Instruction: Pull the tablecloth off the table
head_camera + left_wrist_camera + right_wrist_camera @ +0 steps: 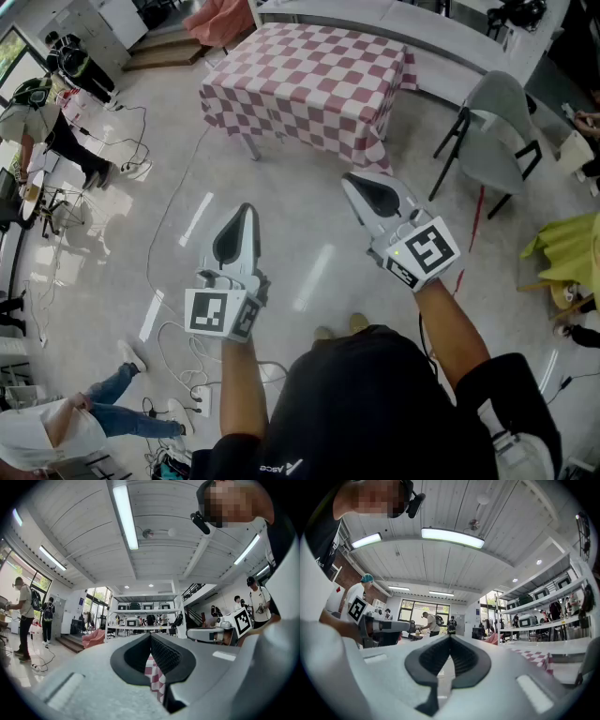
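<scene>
at the far end of the pale shiny floor (pixel 309 272), the red-and-white checked fabric tablecloth (pixel 314 80) lies spread over the whole worktop (pixel 251 146), of which only a light metal leg shows under the hanging edge. the cloth hangs down on the near side and at the corners, and it looks flat and untouched, so i judge that the task is not begun: nothing is pulled yet. what is left is all of it: you must walk to the worktop, take the hanging edge, and draw the cloth away until the top is bare.

the left claw (pixel 246 212) is held low in front of your body, well apart from the cloth, pointing toward it. its two dark ribbed pads (pixel 165 656) are pressed together with no gap at the tips, and nothing is between them; the checked pattern under the pads in the left gripper view is only the far cloth seen through the hollow behind the tips. the right claw (pixel 350 180) is also fully closed on nothing, held a little more forward, nearer to the cloth's near corner but not touching it. both claws must open before they can take the fabric. a grey chair (pixel 497 131) stands near the right end of the worktop; mind it when you pull.
</scene>
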The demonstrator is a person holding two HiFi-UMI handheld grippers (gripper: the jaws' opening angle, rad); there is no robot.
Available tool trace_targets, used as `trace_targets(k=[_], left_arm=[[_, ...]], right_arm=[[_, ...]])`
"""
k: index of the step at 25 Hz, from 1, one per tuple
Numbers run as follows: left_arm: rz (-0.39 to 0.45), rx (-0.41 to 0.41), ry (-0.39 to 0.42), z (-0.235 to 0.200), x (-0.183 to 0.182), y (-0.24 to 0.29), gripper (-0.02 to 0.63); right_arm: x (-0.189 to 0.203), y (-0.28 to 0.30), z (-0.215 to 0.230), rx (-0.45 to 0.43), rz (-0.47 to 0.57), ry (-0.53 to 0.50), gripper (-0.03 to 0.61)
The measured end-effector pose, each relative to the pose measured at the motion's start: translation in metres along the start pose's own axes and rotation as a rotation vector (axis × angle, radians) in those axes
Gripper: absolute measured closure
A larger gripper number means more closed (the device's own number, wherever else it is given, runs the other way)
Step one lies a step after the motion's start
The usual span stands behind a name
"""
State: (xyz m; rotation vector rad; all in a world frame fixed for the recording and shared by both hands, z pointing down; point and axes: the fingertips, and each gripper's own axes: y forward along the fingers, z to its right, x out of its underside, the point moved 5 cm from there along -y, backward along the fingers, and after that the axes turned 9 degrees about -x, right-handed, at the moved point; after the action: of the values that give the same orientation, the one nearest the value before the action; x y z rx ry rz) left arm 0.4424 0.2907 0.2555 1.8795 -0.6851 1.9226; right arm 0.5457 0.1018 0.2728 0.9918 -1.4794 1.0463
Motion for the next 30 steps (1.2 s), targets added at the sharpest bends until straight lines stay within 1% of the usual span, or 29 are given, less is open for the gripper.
trace_targets(k=[7, 13, 16, 22, 24, 26, 30], left_arm=[[0.001, 0.004, -0.015, -0.018, 0.004, -0.007, 0.604], [-0.006, 0.010, -0.017, -0.044, 0.011, -0.010, 0.604], [0.022, 0.028, -0.017, -0.060, 0.013, -0.013, 0.604], [0.010, -0.011, -0.042, -0.105, 0.021, -0.014, 0.604], [0.032, -0.011, -0.054, -0.116, 0.019, -0.010, 0.604], [0.048, -0.006, -0.049, -0.127, 0.019, -0.001, 0.604], [0.049, 0.001, -0.031, -0.146, 0.027, 0.030, 0.604]], right_arm=[[0.002, 0.012, -0.012, 0.001, 0.012, 0.011, 0.578], [0.008, 0.035, -0.019, 0.013, 0.001, 0.011, 0.578], [0.013, 0.047, -0.023, 0.026, -0.004, 0.009, 0.578], [0.018, 0.077, -0.030, 0.039, -0.013, -0.016, 0.578], [0.020, 0.087, -0.027, 0.043, -0.017, -0.025, 0.578], [0.024, 0.098, -0.021, 0.050, -0.018, -0.026, 0.578], [0.035, 0.125, -0.001, 0.050, -0.018, -0.041, 0.578]])
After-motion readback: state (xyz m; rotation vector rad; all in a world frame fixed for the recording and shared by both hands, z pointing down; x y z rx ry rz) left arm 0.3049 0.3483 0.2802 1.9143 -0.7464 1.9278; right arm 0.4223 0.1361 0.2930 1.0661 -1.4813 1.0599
